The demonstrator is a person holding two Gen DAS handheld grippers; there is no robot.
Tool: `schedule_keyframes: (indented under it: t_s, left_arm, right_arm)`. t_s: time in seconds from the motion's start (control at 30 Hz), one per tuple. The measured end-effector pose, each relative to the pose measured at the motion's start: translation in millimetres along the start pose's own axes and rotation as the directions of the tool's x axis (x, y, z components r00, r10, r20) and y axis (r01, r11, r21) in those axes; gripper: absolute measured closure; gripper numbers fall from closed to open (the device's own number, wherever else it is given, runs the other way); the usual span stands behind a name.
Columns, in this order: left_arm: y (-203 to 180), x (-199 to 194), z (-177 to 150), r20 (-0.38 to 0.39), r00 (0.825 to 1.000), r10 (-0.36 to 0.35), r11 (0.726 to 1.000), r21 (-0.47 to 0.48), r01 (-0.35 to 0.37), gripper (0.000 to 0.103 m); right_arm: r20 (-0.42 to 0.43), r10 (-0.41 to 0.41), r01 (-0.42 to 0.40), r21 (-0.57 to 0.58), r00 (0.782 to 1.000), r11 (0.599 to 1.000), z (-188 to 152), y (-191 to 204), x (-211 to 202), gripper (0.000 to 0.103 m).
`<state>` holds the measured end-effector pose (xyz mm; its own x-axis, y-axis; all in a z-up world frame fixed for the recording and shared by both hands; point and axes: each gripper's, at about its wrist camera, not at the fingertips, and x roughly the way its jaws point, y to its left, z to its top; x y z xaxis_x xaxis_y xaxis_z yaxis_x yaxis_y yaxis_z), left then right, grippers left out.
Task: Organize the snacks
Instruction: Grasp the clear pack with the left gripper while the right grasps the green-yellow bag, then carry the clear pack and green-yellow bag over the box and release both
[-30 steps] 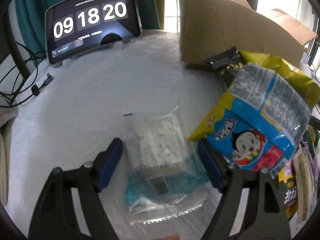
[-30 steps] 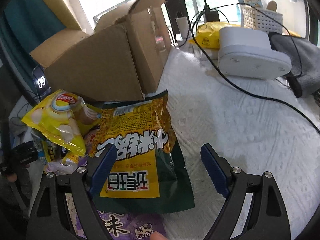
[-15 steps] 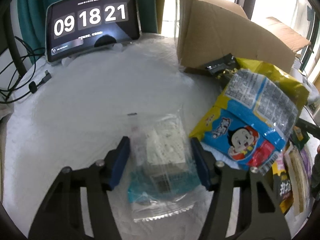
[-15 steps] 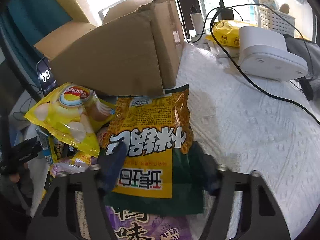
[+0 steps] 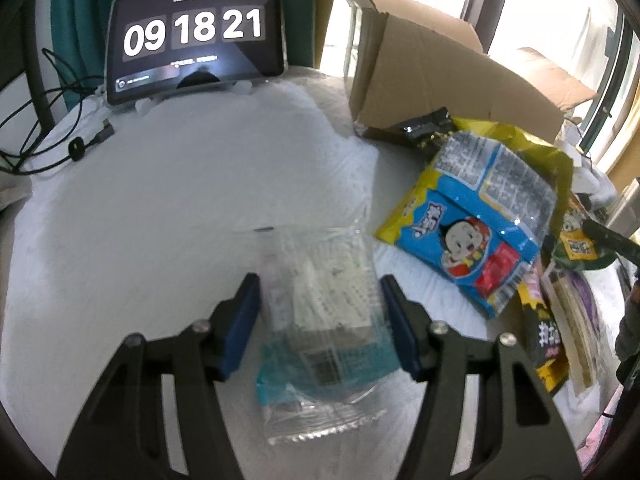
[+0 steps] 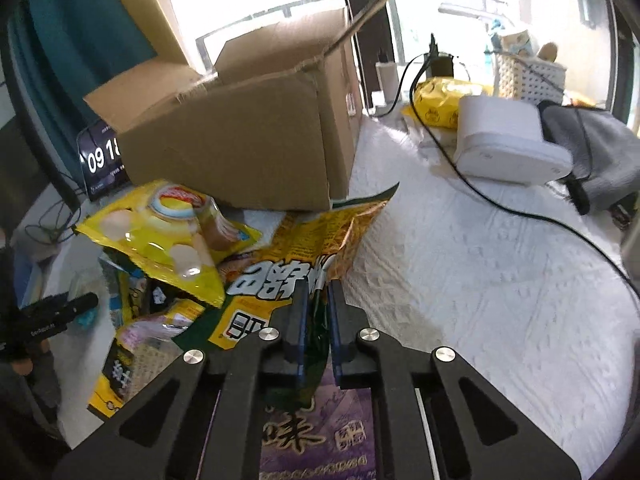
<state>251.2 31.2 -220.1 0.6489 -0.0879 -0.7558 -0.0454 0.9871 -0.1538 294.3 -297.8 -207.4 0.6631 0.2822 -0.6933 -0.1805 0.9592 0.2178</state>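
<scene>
Nearest the left wrist camera, the left claw (image 5: 320,300) stood released, its blue pads (image 5: 242,320) set on either side of a clear plastic packet (image 5: 324,320) with a teal band; whether the pads touched the wrapper could not be told. The packet lay flat on the white tabletop (image 5: 160,220). Just to its right lay a blue and yellow snack bag (image 5: 476,236) printed with a cartoon face, resting on a heap of other bags. Behind that heap stood an open cardboard box (image 5: 440,76), and at the far left a tablet clock (image 5: 196,36) leaned upright, showing 09 18 21.

Nearest the right wrist camera, the right claw (image 6: 318,304) was clenched on the lower edge of a yellow and green snack bag (image 6: 296,256), which was crumpled and raised between the pads. A purple packet (image 6: 320,432) lay beneath it. To the left sat a yellow crisp bag (image 6: 168,236), touching the box (image 6: 240,148) behind. Farther right, well apart, a white device (image 6: 508,140) and a black cable (image 6: 480,192) lay on the tabletop (image 6: 460,280).
</scene>
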Motion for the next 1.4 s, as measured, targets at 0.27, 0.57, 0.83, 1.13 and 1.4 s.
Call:
schedule_keyframes:
  t_s: [0.27,0.57,0.83,1.13,1.4]
  left_arm:
    - [-5,-26,-4,0.044,0.998,-0.034,0.999,0.022,0.033,0.042]
    - [-17,-50,-3,0.092,0.993,-0.070,0.996,0.063,0.064,0.042]
    - [-25,-71,21,0.148,0.986,-0.077,0.993,0.100,0.063,0.042]
    - [-43,-89,51,0.210,0.973,-0.096,0.985,0.161,0.062,0.042]
    - [-57,-88,95,0.254,0.960,-0.116,0.978,0.198,0.065,0.042]
  right_arm:
    - [0.080,-0.053,0.056,-0.034,0.995,0.998,-1,9,-44,0.096]
    - [0.166,-0.063,0.075,-0.066,0.984,0.995,-4,24,-94,0.096]
    - [0.242,-0.066,0.092,-0.097,0.968,0.991,9,34,-127,0.096]
    - [0.293,-0.056,0.099,-0.137,0.954,0.986,29,43,-142,0.097]
    - [0.333,-0.051,0.111,-0.163,0.942,0.980,60,46,-142,0.097]
